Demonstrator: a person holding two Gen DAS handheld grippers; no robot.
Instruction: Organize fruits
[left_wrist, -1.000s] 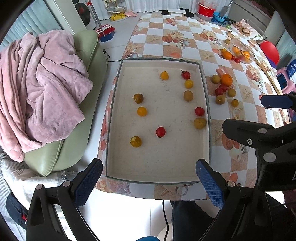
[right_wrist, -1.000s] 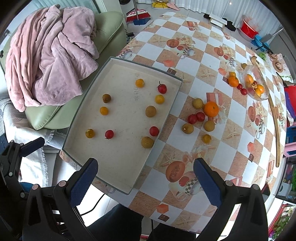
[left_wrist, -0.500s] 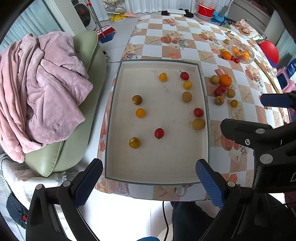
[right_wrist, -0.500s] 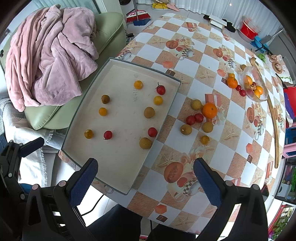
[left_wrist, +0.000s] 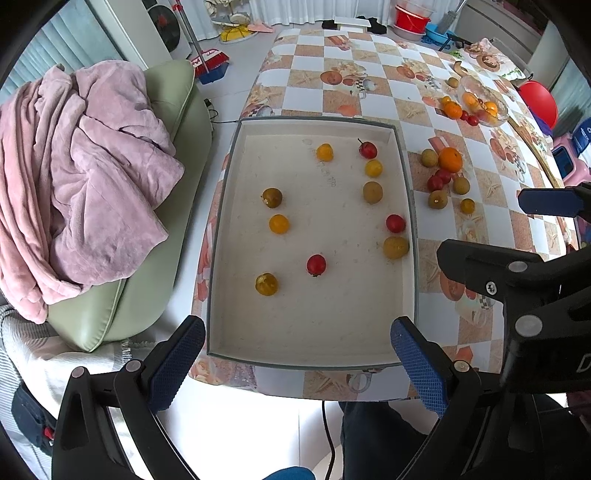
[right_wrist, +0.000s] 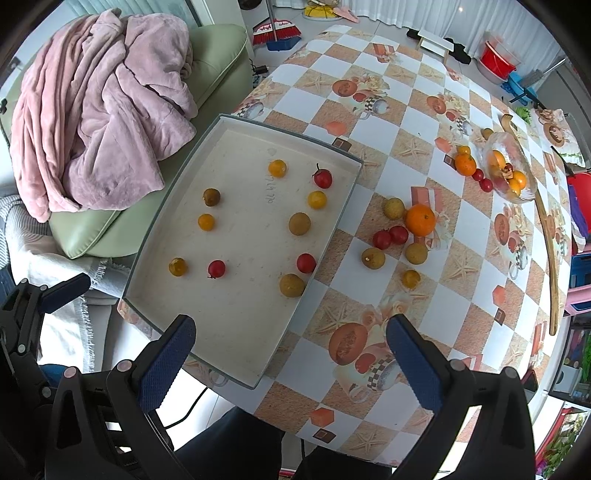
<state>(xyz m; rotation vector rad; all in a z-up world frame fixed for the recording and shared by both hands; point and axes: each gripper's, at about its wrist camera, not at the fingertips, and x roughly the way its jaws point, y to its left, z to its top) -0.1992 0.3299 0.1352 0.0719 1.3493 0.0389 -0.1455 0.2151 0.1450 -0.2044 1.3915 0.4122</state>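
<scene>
Risk, as judged: round fruits rolled easily; careless pinch could squirt cherry tomato (right_wrist: 390, 237) off table (right_wrist: 406, 103) edge or crush it. Loose cluster just beside tray (left_wrist: 413, 229), orange (right_wrist: 420, 219) touching neighbours, so grab there could knock others away. Ten small fruits lay scattered in tray, more in glass bowl (right_wrist: 508, 170) far off. Left gripper (left_wrist: 295, 350) hovered high over tray's near edge, jaws wide, empty. Right gripper (right_wrist: 291, 350) hovered high over tray corner and table, jaws wide, empty.
</scene>
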